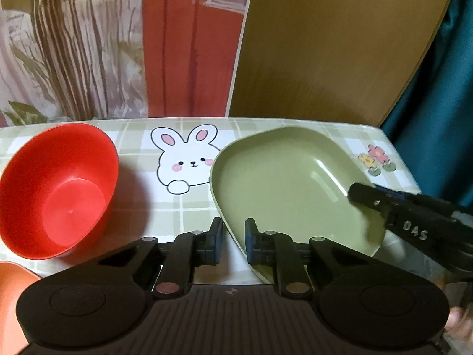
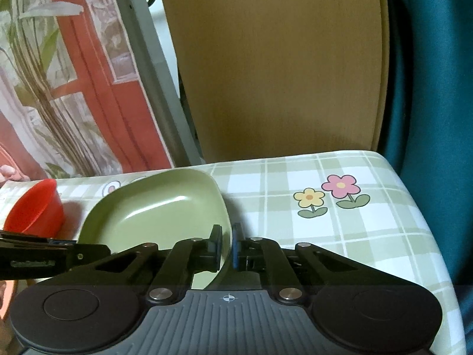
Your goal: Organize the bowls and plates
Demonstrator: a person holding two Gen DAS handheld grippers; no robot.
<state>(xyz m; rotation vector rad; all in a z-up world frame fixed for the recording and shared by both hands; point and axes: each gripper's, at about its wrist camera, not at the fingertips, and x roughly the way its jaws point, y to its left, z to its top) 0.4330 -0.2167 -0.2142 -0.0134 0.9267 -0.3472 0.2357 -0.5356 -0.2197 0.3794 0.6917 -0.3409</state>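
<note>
The green plate [image 1: 283, 177] sits tilted at the worktop's [image 2: 369, 236] right — both grippers straddle its rim. The right gripper [image 2: 227, 247] has narrow fingers pinching the right rim; the left gripper [image 1: 234, 244] brackets the near rim, a gap showing. Keep both sides level. The red bowl [image 1: 59, 189] stands left, apart — an orange dish [image 1: 11, 284] near-left.

Green plate and two bowls on the checked tabletop

A glossy sage-green plastic plate [image 1: 283, 183] with rounded-square corners and a raised rim is tilted, its right edge lifted off the table. Well to its left, a bright red round plastic bowl [image 1: 56, 189] sits open side up, empty, leaning slightly. At the near left corner, only the rim of an orange bowl [image 1: 11, 284] shows.
</note>
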